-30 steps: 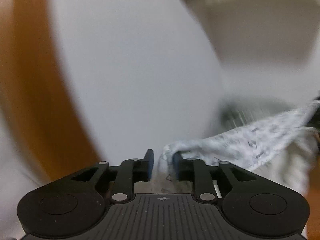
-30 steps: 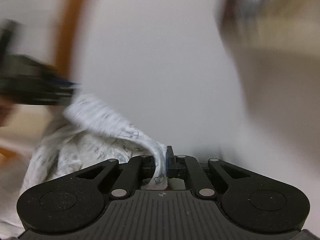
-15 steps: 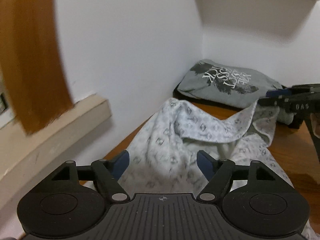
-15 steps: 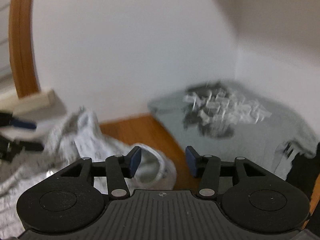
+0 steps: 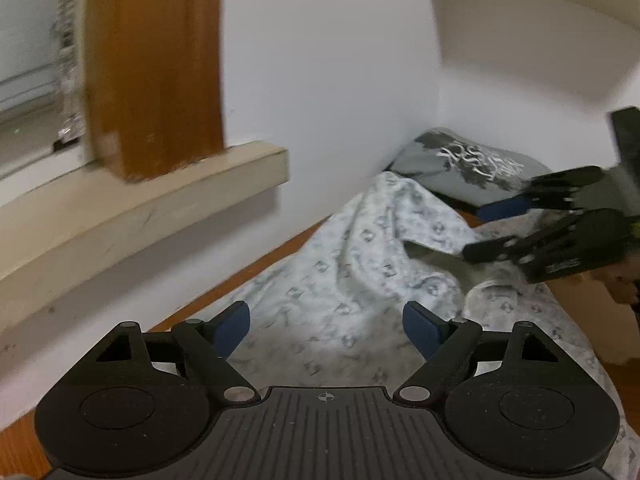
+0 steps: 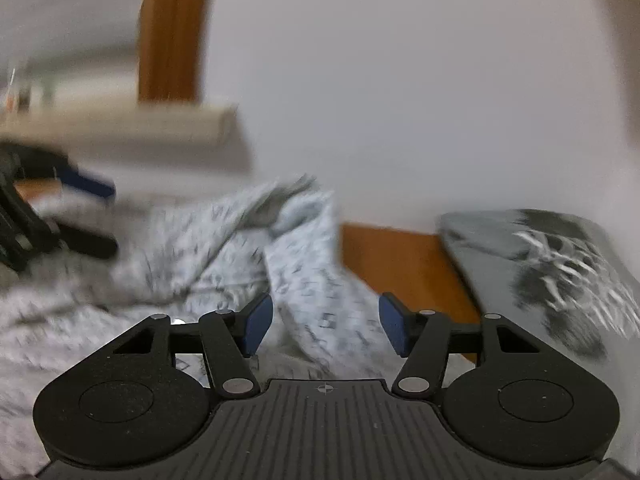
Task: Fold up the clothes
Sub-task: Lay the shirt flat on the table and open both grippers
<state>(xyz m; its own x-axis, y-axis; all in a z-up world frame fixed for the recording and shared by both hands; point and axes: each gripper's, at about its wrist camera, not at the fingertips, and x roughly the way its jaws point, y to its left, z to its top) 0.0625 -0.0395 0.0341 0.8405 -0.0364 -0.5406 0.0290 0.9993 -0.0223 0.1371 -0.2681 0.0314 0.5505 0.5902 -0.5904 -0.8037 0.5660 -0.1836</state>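
Orange-brown wooden desk (image 5: 276,260) against a white wall, with a crumpled white patterned garment (image 5: 360,280) heaped on it. Left gripper (image 5: 326,322) is opening wide over the cloth, pinching nothing. Right gripper (image 6: 326,322) is spread too, empty. Folded grey printed t-shirt (image 6: 540,256) sits behind.

The left gripper (image 5: 326,326) pointed downward, its jaws opening wide and gripping nothing. The right gripper (image 6: 326,324) also tilted down, its 2 blue pads (image 6: 394,330) apart and clamping nothing.
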